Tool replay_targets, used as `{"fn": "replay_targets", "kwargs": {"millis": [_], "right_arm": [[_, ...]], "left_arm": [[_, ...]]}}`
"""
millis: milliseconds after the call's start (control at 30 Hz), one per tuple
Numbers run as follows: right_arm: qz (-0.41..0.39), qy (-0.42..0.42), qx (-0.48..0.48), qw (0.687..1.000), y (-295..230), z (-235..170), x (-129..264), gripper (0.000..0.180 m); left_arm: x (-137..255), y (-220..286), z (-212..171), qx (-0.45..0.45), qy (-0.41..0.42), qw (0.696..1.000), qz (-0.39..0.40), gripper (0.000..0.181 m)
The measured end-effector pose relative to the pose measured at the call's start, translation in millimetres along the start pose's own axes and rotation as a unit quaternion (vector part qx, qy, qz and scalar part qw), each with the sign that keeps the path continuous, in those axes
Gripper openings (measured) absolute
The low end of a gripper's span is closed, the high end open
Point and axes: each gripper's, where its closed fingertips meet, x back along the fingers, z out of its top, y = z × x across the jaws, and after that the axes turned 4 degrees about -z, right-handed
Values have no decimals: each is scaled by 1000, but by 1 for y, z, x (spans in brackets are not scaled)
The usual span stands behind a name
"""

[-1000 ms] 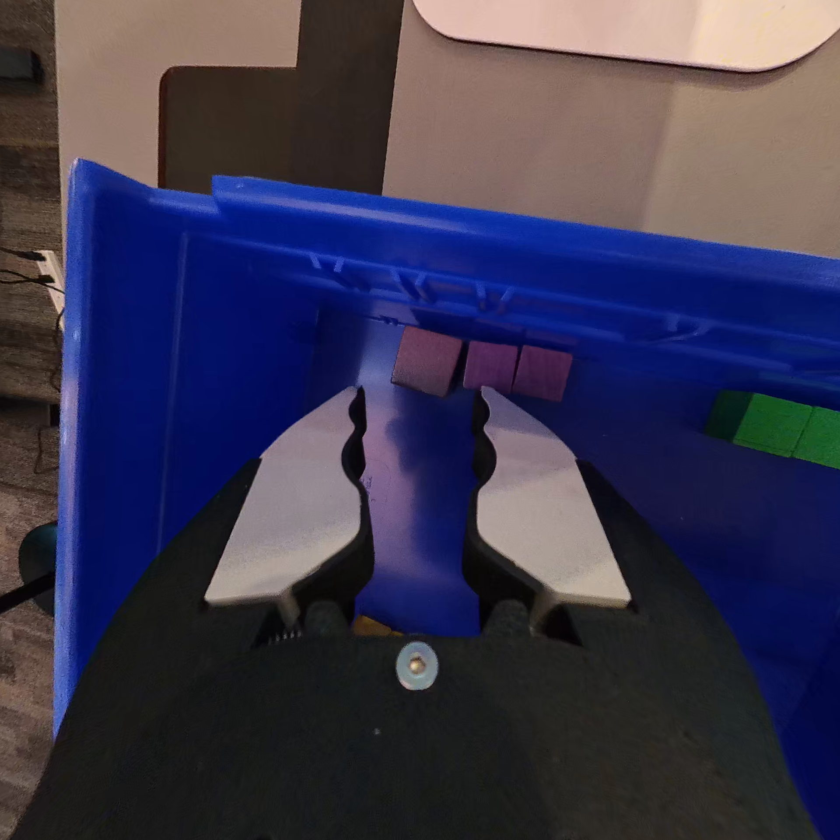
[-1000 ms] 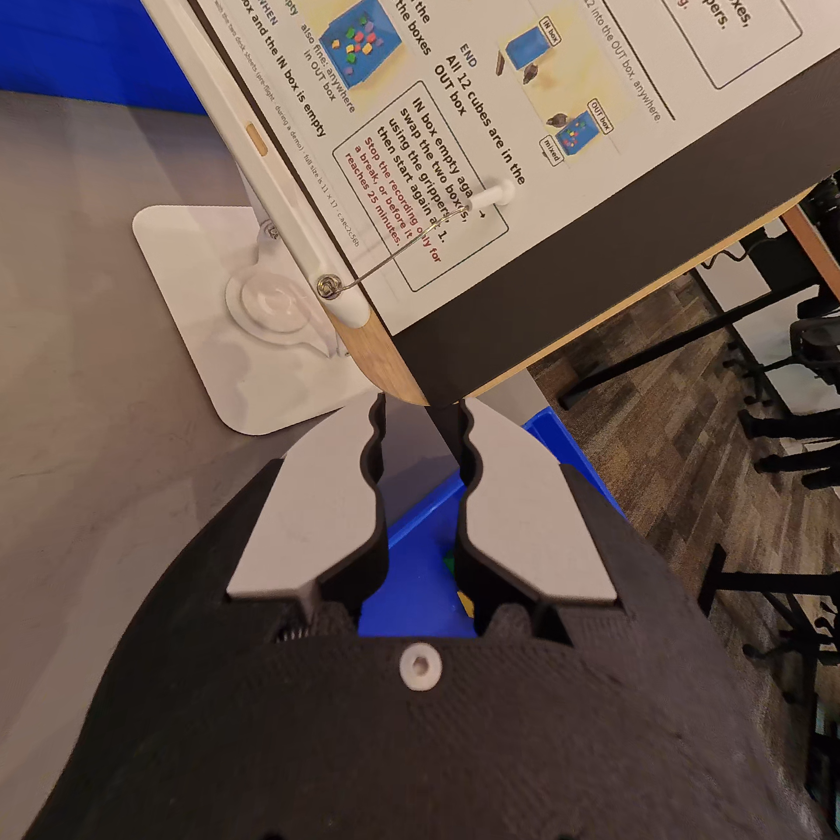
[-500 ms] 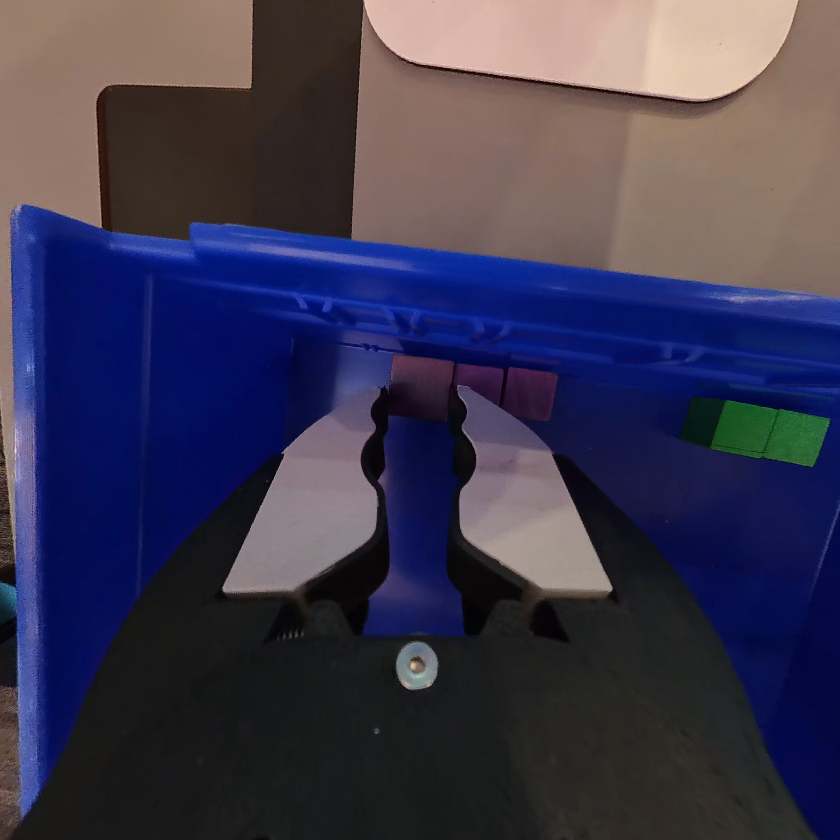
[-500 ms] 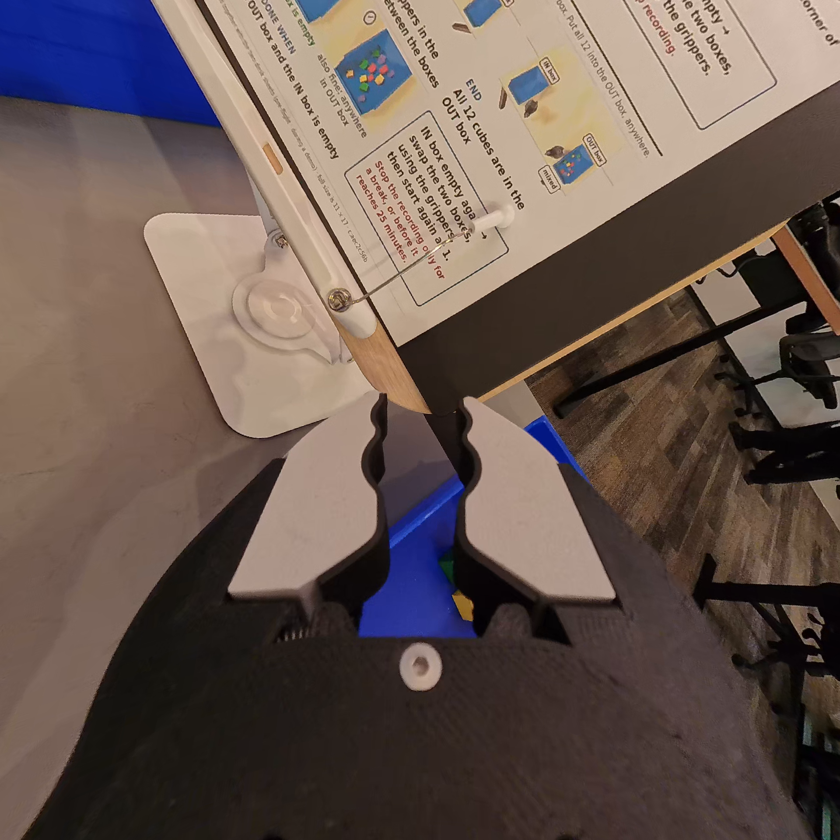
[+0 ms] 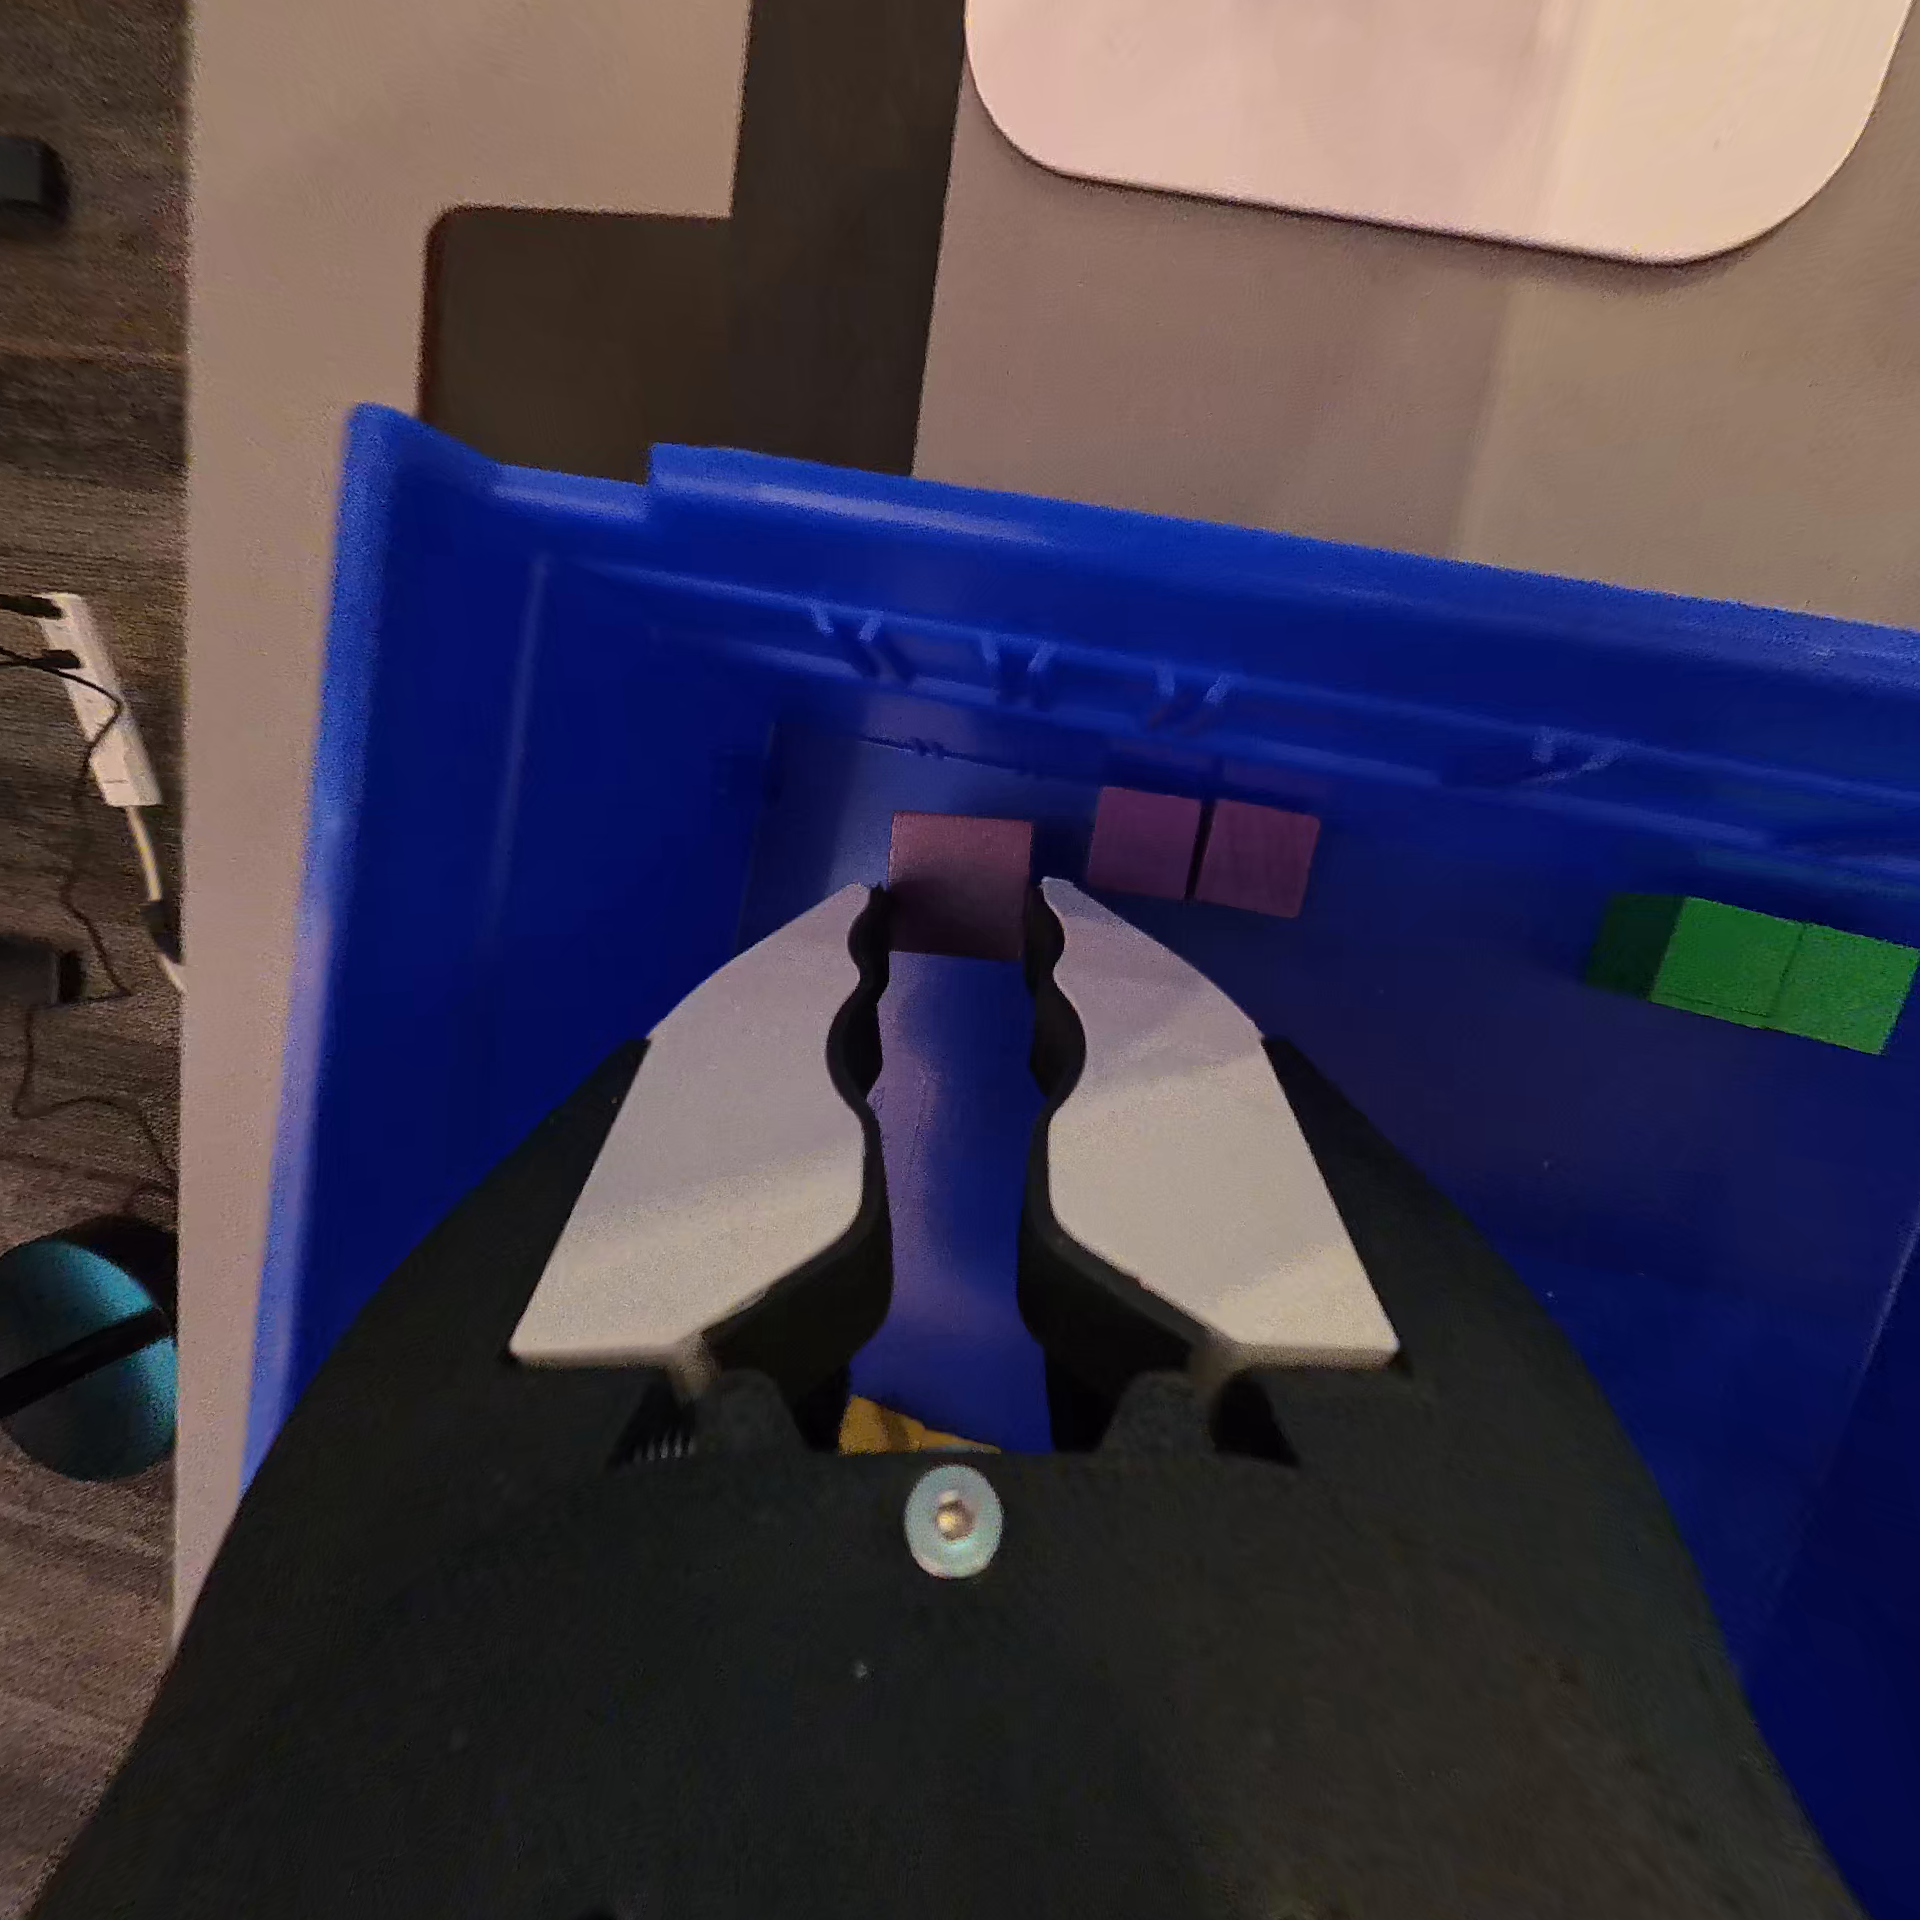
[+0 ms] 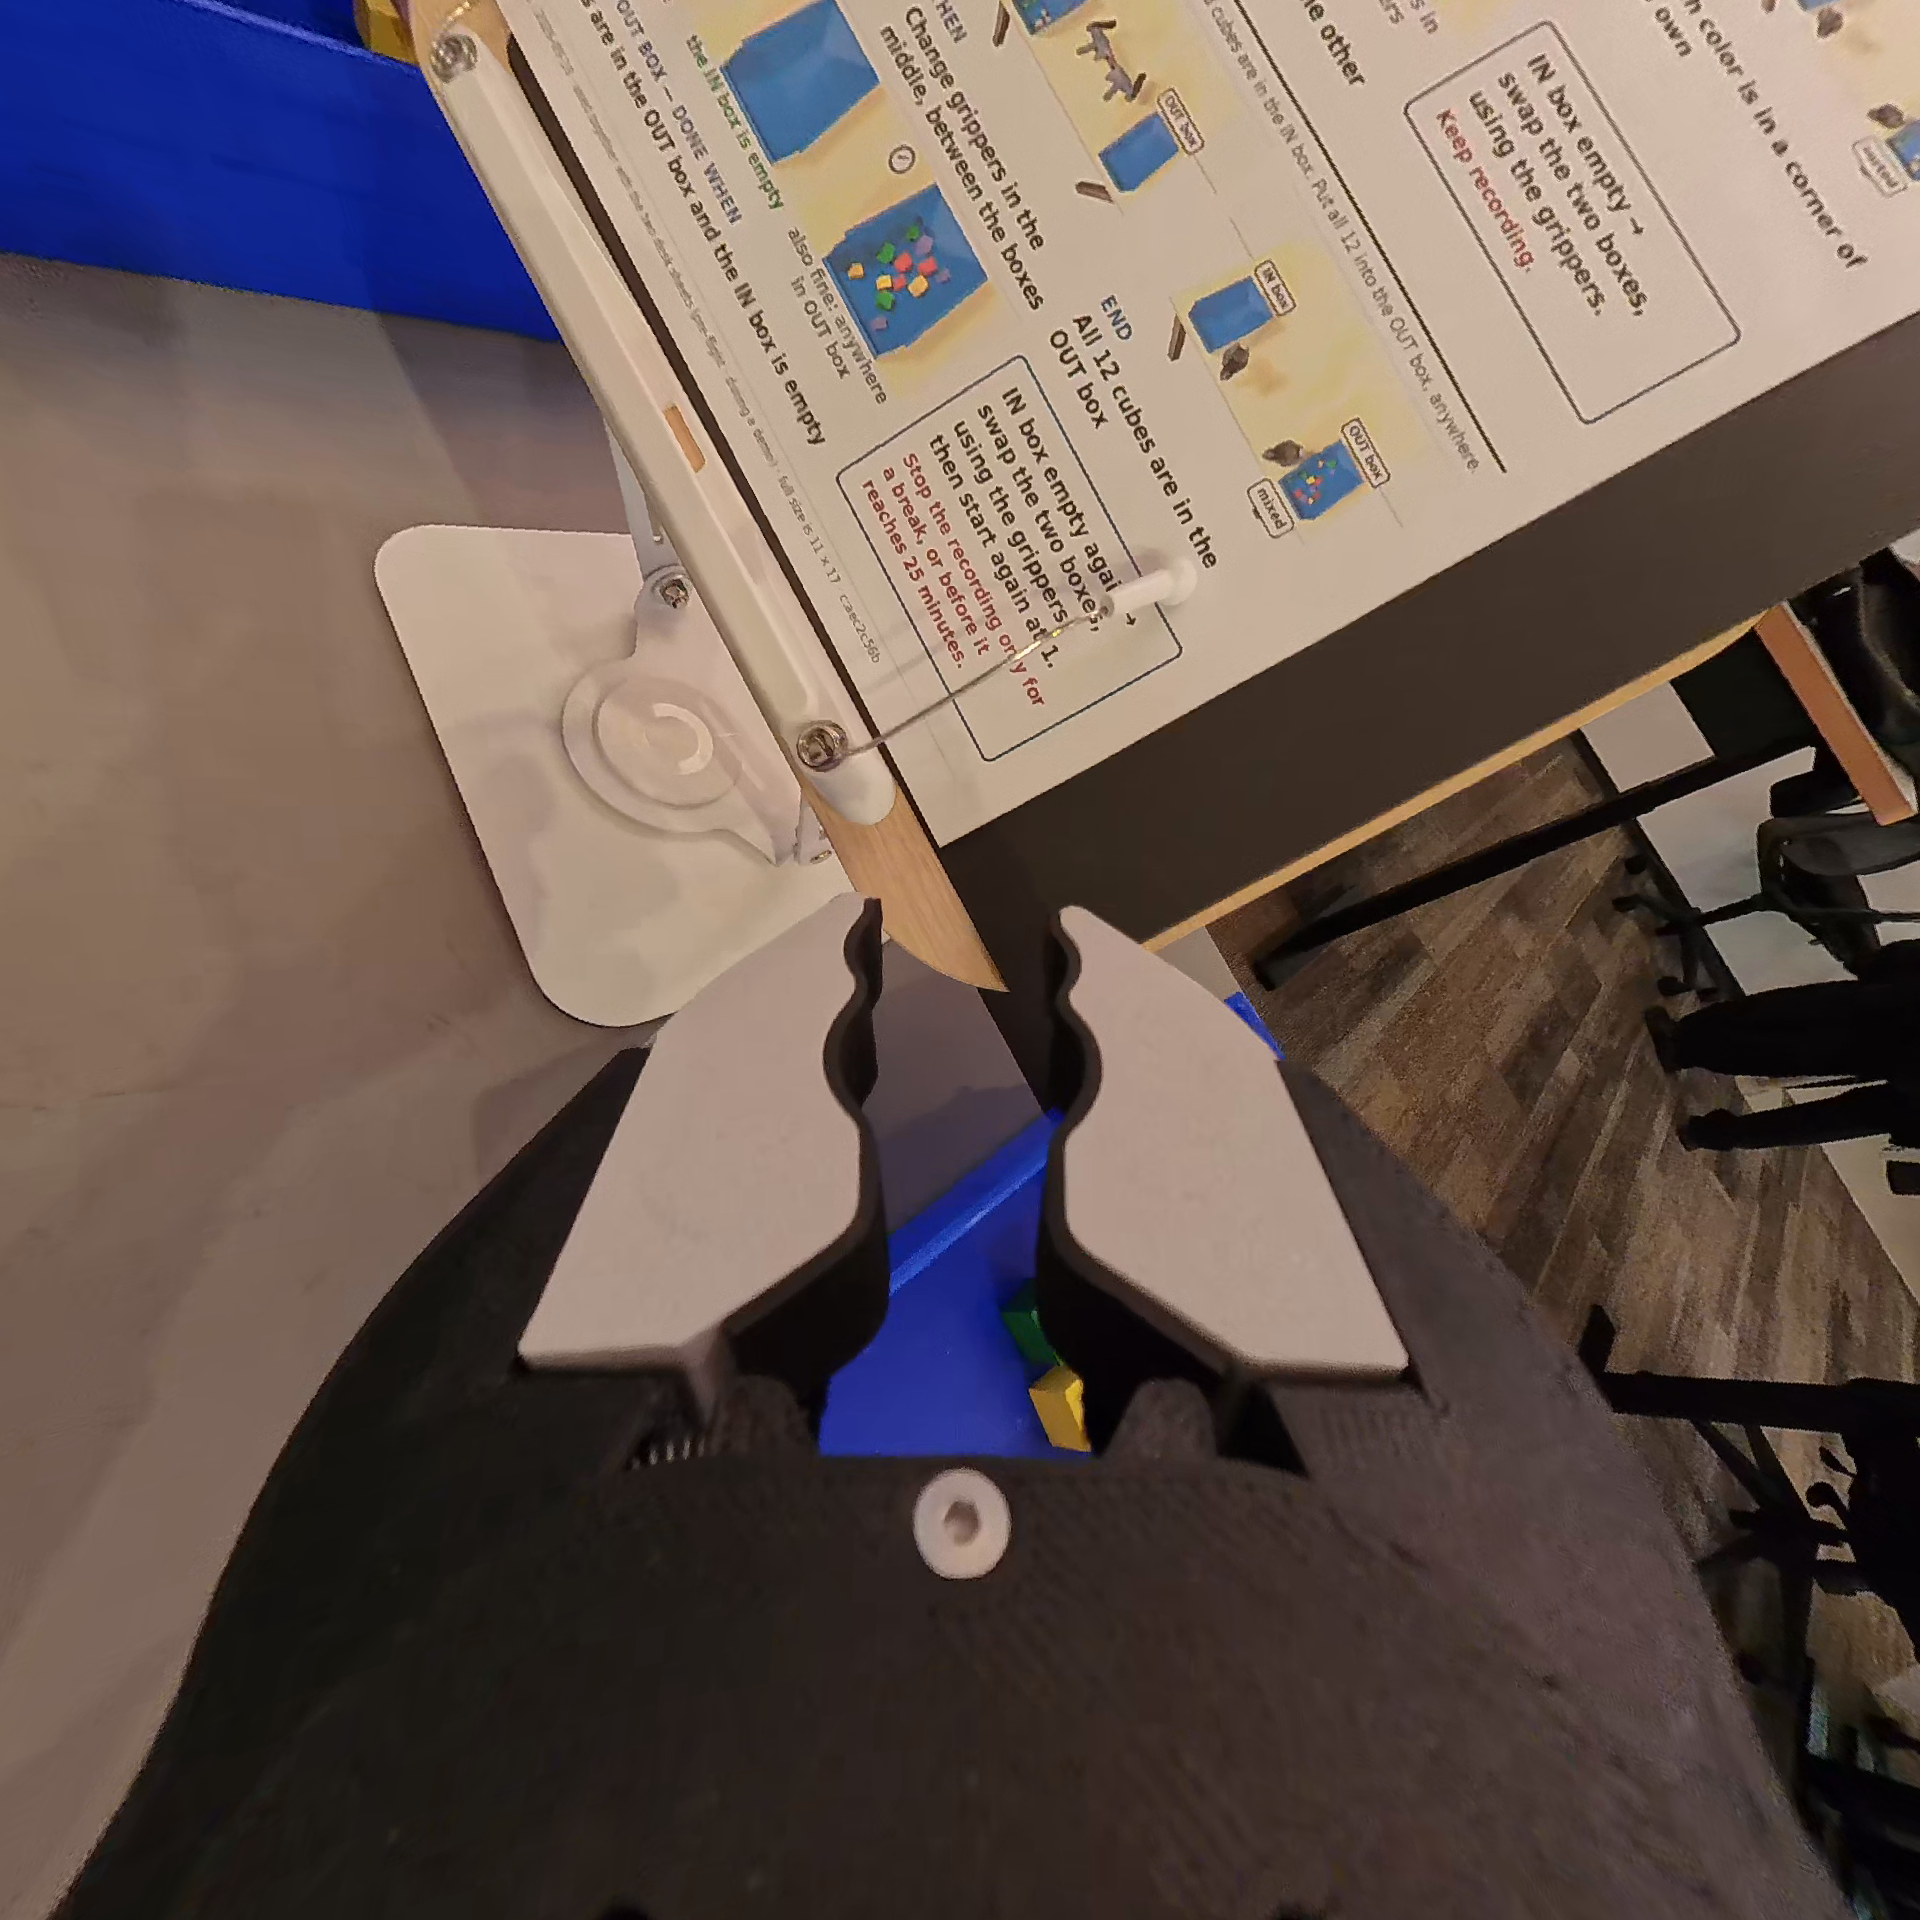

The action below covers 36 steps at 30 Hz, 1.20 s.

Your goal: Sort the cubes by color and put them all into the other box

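In the left wrist view, my left gripper (image 5: 958, 894) is inside a blue box (image 5: 1143, 520), shut on a purple cube (image 5: 961, 862) held at the fingertips near the far wall. Two more purple cubes (image 5: 1200, 842) sit side by side just to its right, with a small gap between. A row of green cubes (image 5: 1756, 977) lies further right. A bit of yellow cube (image 5: 883, 1429) shows between the finger bases. My right gripper (image 6: 966, 920) is open and empty, held above a blue box (image 6: 935, 1351) with a green cube (image 6: 1023, 1325) and a yellow cube (image 6: 1060, 1397) in it.
A printed instruction sheet on a tilted board (image 6: 1143, 416) stands on a white base (image 6: 499, 727) on the grey table, close in front of the right gripper. Another blue box (image 6: 208, 156) is at the far left. The table edge and carpet floor (image 6: 1558, 1143) lie to the right. My hands' fingertips stand some 45 cm from each other.
My left gripper closed on the leftmost purple cube and drew it left, away from the other two. The right gripper stayed open while its view shifted, showing more of the board.
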Motion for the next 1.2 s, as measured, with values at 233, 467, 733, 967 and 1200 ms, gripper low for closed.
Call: {"fn": "replay_targets", "kwargs": {"millis": [233, 467, 733, 967, 1200], "right_arm": [[5, 38, 59, 998, -23, 34, 10, 35], [43, 86, 119, 988, -80, 80, 6, 37], [96, 188, 84, 974, -132, 133, -2, 45], [127, 315, -5, 941, -149, 188, 8, 49], [153, 419, -57, 893, -139, 210, 29, 49]], "left_arm": [[51, 19, 5, 28, 91, 995, 8, 25], [96, 59, 6, 43, 186, 982, 18, 25], [161, 124, 64, -18, 376, 923, 73, 24], [185, 195, 155, -106, 494, 861, 57, 24], [185, 239, 232, -138, 581, 802, 5, 24]]}}
